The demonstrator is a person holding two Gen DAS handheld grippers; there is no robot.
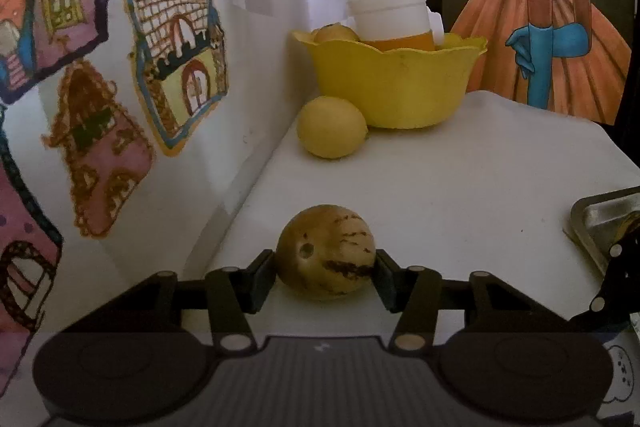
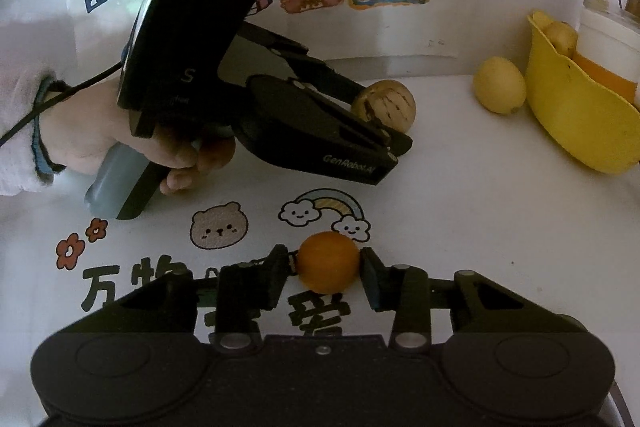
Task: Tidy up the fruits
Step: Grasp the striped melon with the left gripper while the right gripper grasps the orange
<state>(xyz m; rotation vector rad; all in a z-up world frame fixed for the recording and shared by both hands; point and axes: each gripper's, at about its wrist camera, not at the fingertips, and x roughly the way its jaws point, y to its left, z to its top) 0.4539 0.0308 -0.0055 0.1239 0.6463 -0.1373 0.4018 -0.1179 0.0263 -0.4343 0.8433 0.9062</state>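
- a yellow scalloped bowl [image 1: 390, 83] sits at the back of a white tablecloth [image 1: 460, 179], near a wall with taped-up drawings of houses [image 1: 176, 43].
- inside the bowl: a yellowish fruit [image 1: 335, 33] at the left rim and a tilted orange jar with a white lid [image 1: 394, 17].
- a lemon [image 1: 331, 127] lies on the cloth, touching the bowl's outer wall.
- the left gripper [image 1: 325, 267] has both pads against a brown streaked round fruit [image 1: 326, 253] resting on the cloth.
- the right gripper [image 2: 327, 267] has a small orange fruit [image 2: 329, 261] between its fingers; the left pad touches, with a sliver of gap at the right.
- a metal tray's corner [image 1: 600, 219] shows at the right edge; its contents are unclear.
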